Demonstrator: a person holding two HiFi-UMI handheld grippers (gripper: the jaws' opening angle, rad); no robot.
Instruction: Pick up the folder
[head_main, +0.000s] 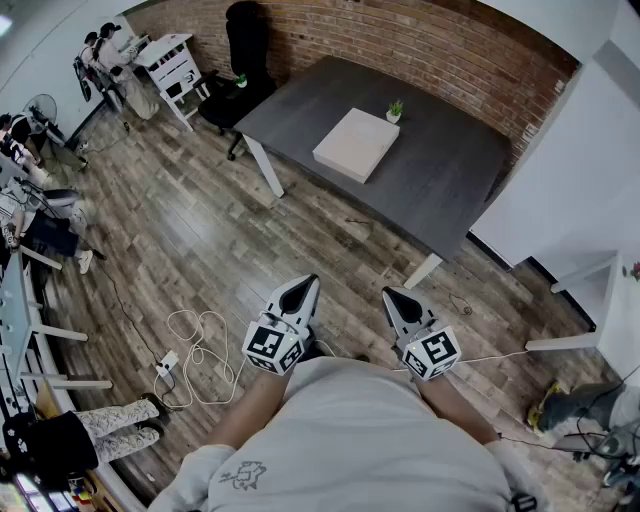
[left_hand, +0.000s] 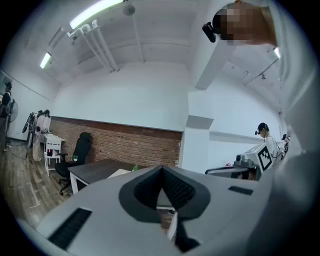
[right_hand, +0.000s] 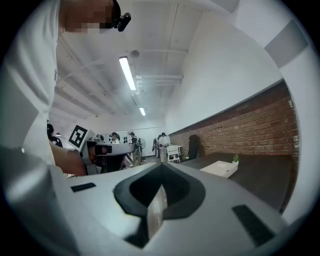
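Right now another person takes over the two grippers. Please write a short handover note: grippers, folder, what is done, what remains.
Left gripper: shut, empty, close to the body.
Right gripper: the same.
Folder: lies flat on the dark table, beside a small plant, well ahead of both grippers, untouched.
Done: nothing.
Left: step to the table, open a gripper, pick up the folder.

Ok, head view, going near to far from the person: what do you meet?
Left gripper and right gripper abreast → floor → table → folder → plant → brick wall.
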